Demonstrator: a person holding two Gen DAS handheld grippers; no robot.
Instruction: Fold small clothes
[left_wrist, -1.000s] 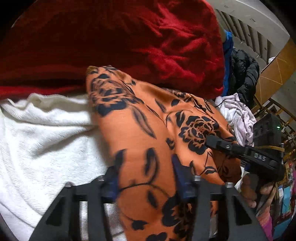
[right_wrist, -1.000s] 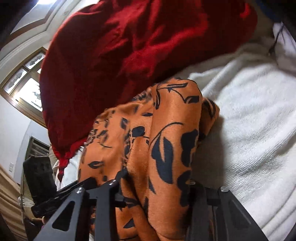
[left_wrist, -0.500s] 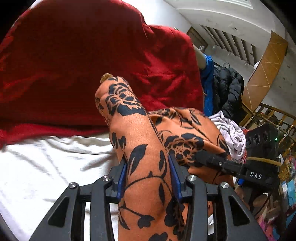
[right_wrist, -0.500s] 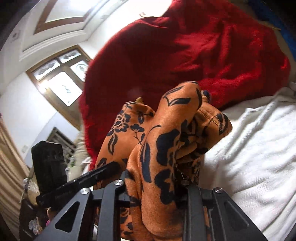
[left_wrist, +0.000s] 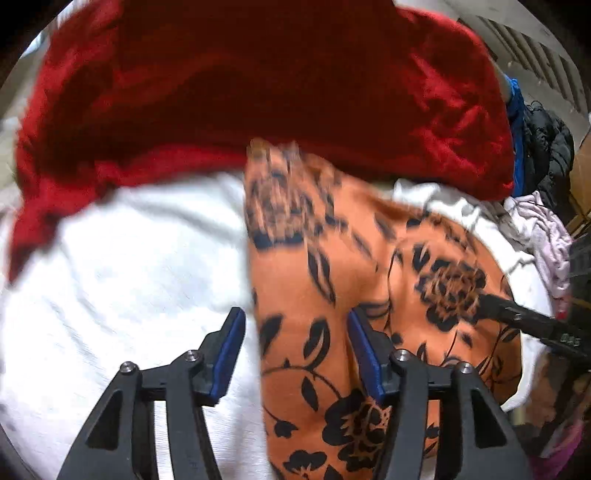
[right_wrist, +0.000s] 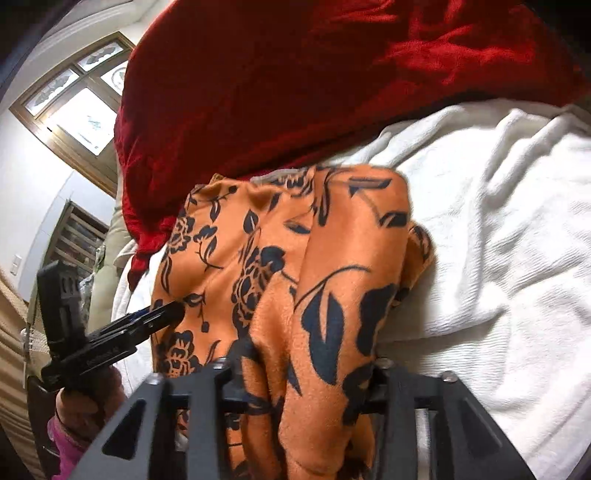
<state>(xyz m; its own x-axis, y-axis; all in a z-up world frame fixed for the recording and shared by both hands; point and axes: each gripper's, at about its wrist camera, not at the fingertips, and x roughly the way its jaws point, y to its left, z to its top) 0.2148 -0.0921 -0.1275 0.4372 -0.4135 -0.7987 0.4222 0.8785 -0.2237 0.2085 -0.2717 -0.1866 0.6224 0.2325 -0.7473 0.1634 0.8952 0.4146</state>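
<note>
An orange garment with a black flower print (left_wrist: 332, 280) lies on a white towel (left_wrist: 122, 280). My left gripper (left_wrist: 295, 347) is open; its blue pads (left_wrist: 364, 350) stand apart, one on each side of the garment's left edge. The garment also shows in the right wrist view (right_wrist: 321, 280), bunched between my right gripper's (right_wrist: 306, 373) fingers, which are shut on it. The right gripper shows in the left wrist view (left_wrist: 524, 321) at the garment's far side. The left gripper shows in the right wrist view (right_wrist: 147, 317).
A large red blanket (left_wrist: 258, 85) lies behind the garment, over the towel's far edge. A pale pink cloth (left_wrist: 546, 232) and a dark jacket (left_wrist: 550, 140) lie at the right. A window (right_wrist: 74, 99) is at the left.
Both grippers have come down with the garment from a raised position to the towel. My left gripper's jaws have opened and let go of the cloth.
</note>
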